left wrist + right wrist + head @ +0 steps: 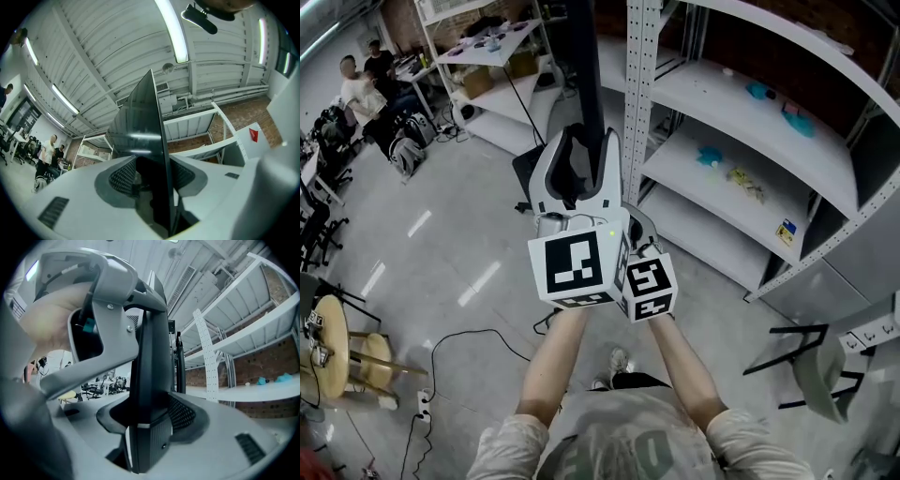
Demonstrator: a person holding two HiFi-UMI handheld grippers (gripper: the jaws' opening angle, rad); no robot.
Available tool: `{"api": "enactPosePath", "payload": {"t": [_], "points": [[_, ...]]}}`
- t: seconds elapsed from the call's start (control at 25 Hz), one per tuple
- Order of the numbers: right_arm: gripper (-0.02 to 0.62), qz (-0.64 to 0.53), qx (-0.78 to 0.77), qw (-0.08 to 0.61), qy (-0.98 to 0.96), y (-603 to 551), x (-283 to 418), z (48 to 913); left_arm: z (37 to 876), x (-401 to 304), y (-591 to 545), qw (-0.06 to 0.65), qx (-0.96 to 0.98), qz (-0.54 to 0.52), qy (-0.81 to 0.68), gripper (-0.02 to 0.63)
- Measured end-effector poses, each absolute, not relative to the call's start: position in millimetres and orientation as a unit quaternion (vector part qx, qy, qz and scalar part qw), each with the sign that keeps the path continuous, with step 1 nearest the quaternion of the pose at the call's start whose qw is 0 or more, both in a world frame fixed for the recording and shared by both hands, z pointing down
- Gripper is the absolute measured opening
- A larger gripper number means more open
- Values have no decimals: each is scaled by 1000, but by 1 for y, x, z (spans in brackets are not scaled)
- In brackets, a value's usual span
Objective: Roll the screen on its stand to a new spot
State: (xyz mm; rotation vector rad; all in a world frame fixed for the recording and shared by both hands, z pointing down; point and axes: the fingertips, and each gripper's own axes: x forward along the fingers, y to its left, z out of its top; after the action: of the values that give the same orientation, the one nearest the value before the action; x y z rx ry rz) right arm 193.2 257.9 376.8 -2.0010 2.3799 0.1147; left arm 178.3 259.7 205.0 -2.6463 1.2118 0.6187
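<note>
The screen (pixel 584 75) is a tall dark panel that I see edge-on, rising in front of me. My left gripper (pixel 578 178) is shut on its edge, white jaws on either side. In the left gripper view the thin dark screen (pixel 151 140) runs up between the ribbed pads (pixel 123 178) of the left gripper (pixel 152 177). My right gripper (pixel 639 225) sits just below and to the right, mostly hidden behind the left one. In the right gripper view the right gripper (pixel 147 417) clamps the screen's dark casing (pixel 149 362), with the left gripper (pixel 108 310) above it. A dark base part (pixel 526 171) shows on the floor below.
White metal shelving (pixel 741 141) stands at the right, its perforated upright (pixel 639 94) close beside the screen. A chair (pixel 811 361) is at lower right and a wooden stool (pixel 337 352) at the left. Cables (pixel 459 342) cross the floor. People (pixel 366 84) sit far left.
</note>
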Motion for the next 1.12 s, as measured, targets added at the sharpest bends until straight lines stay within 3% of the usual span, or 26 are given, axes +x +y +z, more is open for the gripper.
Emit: {"api": "enactPosePath", "payload": {"t": [0.6, 1.12], "points": [[210, 39, -653, 19, 756, 350, 220, 379, 208, 205, 351, 76, -892, 218, 389, 210], [210, 36, -649, 19, 759, 433, 291, 378, 206, 275, 433, 80, -889, 209, 399, 210]]}}
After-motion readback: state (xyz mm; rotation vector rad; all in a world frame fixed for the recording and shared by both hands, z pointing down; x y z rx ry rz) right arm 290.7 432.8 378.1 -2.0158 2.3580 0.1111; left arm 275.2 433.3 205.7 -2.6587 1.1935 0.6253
